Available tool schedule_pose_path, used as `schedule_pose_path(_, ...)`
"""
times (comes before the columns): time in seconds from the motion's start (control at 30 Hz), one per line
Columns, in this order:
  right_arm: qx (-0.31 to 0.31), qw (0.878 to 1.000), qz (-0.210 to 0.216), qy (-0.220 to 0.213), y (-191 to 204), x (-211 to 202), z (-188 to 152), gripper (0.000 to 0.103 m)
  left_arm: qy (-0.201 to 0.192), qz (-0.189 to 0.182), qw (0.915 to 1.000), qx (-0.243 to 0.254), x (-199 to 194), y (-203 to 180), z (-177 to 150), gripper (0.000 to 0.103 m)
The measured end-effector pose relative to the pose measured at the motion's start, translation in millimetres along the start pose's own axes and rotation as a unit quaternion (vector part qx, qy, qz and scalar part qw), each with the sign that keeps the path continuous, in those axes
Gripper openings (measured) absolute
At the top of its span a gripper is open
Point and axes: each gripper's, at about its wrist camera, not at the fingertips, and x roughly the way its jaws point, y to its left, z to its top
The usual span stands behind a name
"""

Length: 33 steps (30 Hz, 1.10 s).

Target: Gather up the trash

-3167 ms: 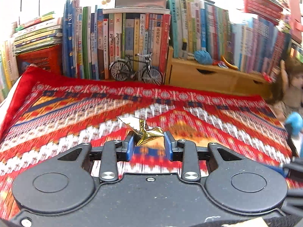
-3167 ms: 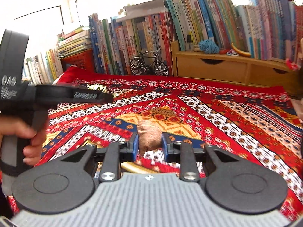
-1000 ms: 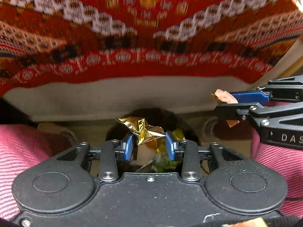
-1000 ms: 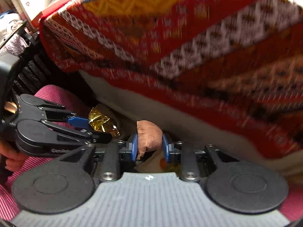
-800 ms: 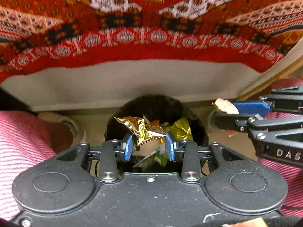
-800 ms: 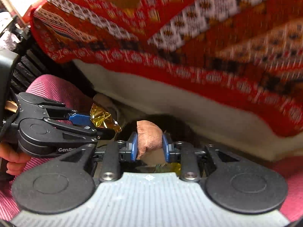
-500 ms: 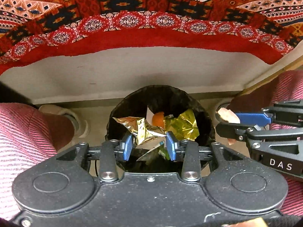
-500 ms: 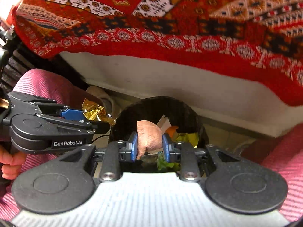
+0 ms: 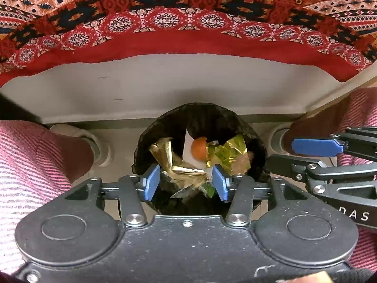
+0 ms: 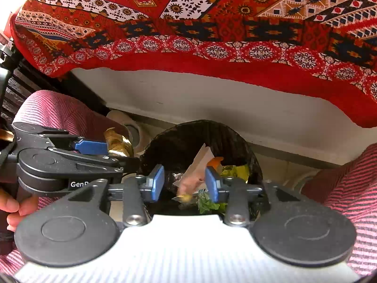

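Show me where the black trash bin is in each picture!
Left wrist view: the black trash bin sits in the middle, just past the left gripper.
Right wrist view: the bin sits in the middle, a little below centre, just past the right gripper.
Shared landmark: the red patterned cloth hangs across the top above the bin in both views.

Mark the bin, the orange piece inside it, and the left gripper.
bin (image 9: 200,115), left wrist view, far black rim.
orange piece (image 9: 199,146), left wrist view, its middle.
left gripper (image 9: 186,182), left wrist view, between the open fingertips.
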Motion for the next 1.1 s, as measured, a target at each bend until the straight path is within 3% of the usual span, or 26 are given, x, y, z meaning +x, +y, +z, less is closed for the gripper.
schedule_pose_path(0.47,-0.003,1.0,-0.012,-0.004,-0.7,-0.2,0.7,0.069,0.007,0.007,0.9999,-0.011,2.2,-0.3,2.2,0.066)
schedule_pose_path(1.1,0.0,1.0,-0.015,-0.003,0.1,0.8,-1.5,0.073,0.013,0.01,0.9996,-0.024,5.9,2.0,-0.7,0.067)
